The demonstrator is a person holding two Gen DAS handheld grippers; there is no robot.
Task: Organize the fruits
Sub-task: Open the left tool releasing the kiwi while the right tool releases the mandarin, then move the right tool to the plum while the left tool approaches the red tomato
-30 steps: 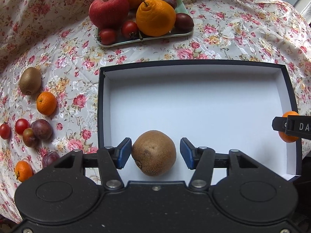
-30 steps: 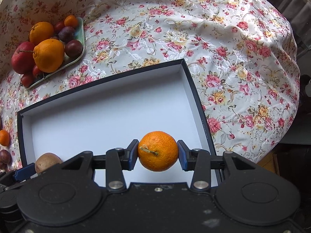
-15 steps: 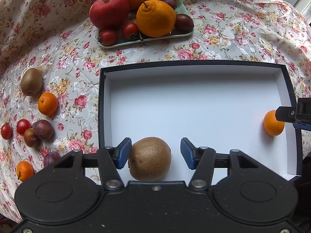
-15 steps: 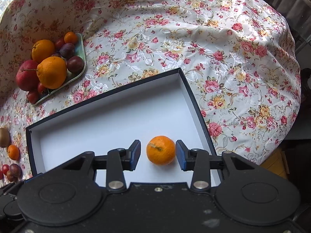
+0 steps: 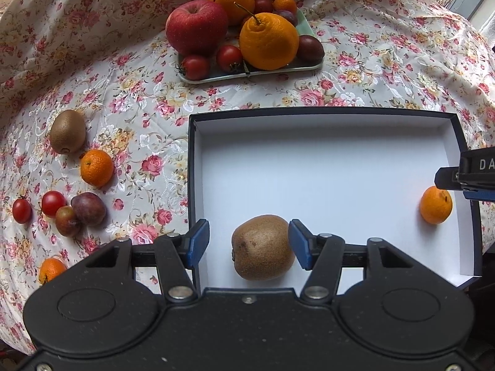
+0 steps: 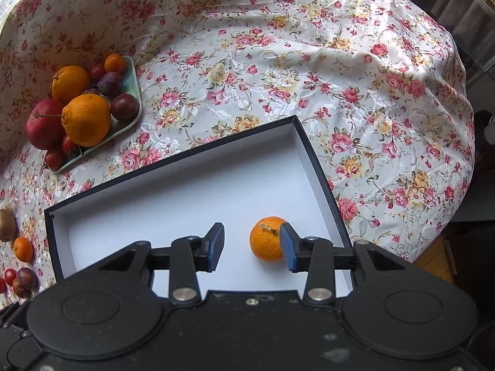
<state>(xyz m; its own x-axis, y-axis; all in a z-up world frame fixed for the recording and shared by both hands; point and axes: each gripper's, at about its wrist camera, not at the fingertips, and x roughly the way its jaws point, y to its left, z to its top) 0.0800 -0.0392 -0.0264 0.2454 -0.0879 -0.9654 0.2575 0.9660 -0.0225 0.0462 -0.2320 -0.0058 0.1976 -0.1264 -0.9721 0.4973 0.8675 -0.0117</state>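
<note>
A brown kiwi [image 5: 263, 247] lies on the white floor of the black-rimmed box [image 5: 324, 117]. My left gripper [image 5: 247, 232] straddles it with its jaws opening; the kiwi sits close to the right pad, with a clear gap at the left pad. A small mandarin [image 6: 266, 241] rests on the box floor [image 6: 185, 210] near its right wall. My right gripper [image 6: 250, 235] stands open above it, and its right fingertip overlaps the fruit. The left wrist view shows the same mandarin [image 5: 435, 204] under a right gripper finger [image 5: 448, 179].
A green tray [image 5: 247, 75] behind the box holds an apple, two oranges, tomatoes and plums. Left of the box lie a second kiwi [image 5: 67, 131], two mandarins [image 5: 96, 167], tomatoes and plums [image 5: 88, 208]. The floral cloth drops off the table edge [image 6: 458, 167] to the right.
My right gripper let go of the mandarin, which now lies on the box floor. The left jaws widened, and the kiwi now sits nearer the right pad.
</note>
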